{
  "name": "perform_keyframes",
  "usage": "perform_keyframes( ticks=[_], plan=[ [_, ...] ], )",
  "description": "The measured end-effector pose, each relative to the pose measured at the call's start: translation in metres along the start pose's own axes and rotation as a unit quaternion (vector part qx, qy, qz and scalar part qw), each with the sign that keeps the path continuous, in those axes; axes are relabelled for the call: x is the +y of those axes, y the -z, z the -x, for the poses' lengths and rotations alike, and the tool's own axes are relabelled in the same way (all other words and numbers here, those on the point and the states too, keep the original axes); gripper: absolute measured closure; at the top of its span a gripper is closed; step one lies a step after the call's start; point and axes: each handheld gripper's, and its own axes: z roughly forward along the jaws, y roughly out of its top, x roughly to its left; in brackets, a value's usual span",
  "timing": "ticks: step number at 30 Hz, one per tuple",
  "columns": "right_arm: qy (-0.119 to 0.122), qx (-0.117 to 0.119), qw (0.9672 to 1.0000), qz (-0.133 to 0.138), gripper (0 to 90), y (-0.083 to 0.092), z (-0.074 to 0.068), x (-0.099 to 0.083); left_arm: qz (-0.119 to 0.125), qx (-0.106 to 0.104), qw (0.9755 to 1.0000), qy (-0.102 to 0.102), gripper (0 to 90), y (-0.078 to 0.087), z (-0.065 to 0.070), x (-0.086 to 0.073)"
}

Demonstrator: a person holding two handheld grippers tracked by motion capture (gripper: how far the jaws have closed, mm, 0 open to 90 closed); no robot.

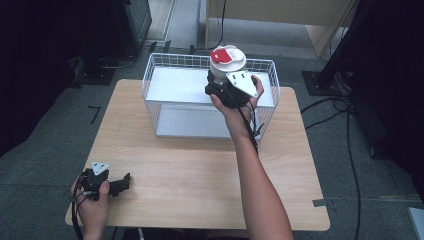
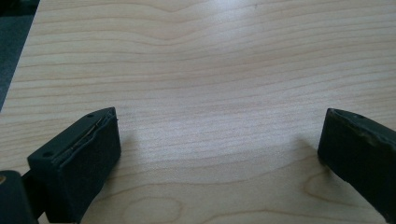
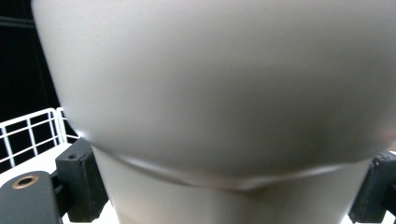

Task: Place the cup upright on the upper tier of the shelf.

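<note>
Item: white tub with a red-and-white lid, being held upright over the wire basket at the far side of the wooden table, above its upper white shelf.

Grip: right gripper clamping the tub low on its body, jaws pressing in from either side just under the wider upper band, as showing close up in the right gripper view; right hand wrapping the handle from below.

Idle tool: left gripper resting at the near left corner of the table, jaws standing wide apart with bare wood between them.

Handling, by judgement: looking like smooth, rigid plastic, likely slippery against the pads; weight depending on contents, not telling from here. Thin walls possibly flexing under hard squeezing. Best hold sitting where it is now, beneath the band's lip, that step guarding against sliding down. Keeping upright advisable, lid closure not being checkable.
</note>
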Motion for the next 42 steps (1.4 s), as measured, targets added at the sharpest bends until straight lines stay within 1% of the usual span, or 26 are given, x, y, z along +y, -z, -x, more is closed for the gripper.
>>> perform_keyframes(
  ticks=[1, 5, 8, 14, 19, 22, 26, 29, 38, 42],
  plan=[
    [0.0, 0.0, 1.0, 0.0, 9.6, 0.0, 0.0, 0.0, 0.0, 0.0, 1.0, 0.0, 0.0, 0.0, 0.0, 0.0],
    [0.0, -0.003, 1.0, -0.005, 9.5, -0.013, 0.0, 0.0, 0.0, 0.0, 1.0, 0.0, 0.0, 0.0, 0.0, 0.0],
    [0.0, -0.004, 1.0, -0.008, 9.5, -0.017, 0.001, 0.0, 0.0, 0.0, 1.0, 0.0, 0.0, 0.0, 0.0, 0.0],
    [-0.01, -0.008, 0.9997, -0.019, 9.5, -0.026, 0.004, -0.001, 0.0, 0.0, 1.0, 0.0, 0.0, 0.0, 0.0, 0.0],
    [-0.009, -0.008, 0.9996, -0.024, 9.5, -0.028, 0.005, -0.003, 0.0, 0.0, 1.0, 0.0, 0.0, 0.0, 0.0, 0.0],
    [-0.013, -0.007, 0.9996, -0.024, 9.5, -0.029, 0.006, -0.003, 0.0, 0.0, 1.0, 0.0, 0.0, 0.0, 0.0, 0.0],
    [-0.013, 0.0, 0.9996, -0.025, 9.5, -0.03, 0.008, -0.003, 0.0, 0.0, 1.0, 0.0, 0.0, 0.0, 0.0, 0.0],
    [-0.021, 0.002, 0.9992, -0.033, 9.4, -0.031, 0.01, -0.002, 0.0, 0.0, 1.0, 0.0, 0.0, 0.0, 0.0, 0.0],
    [-0.016, 0.011, 0.9989, -0.042, 8.3, -0.032, 0.013, -0.001, 0.0, 0.0, 1.0, 0.0, 0.0, 0.0, 0.0, 0.0],
    [-0.013, 0.013, 0.999, -0.042, 7.3, -0.03, 0.014, 0.0, 0.0, 0.0, 1.0, 0.001, 0.0, 0.0, 0.0, 0.0]
  ],
)
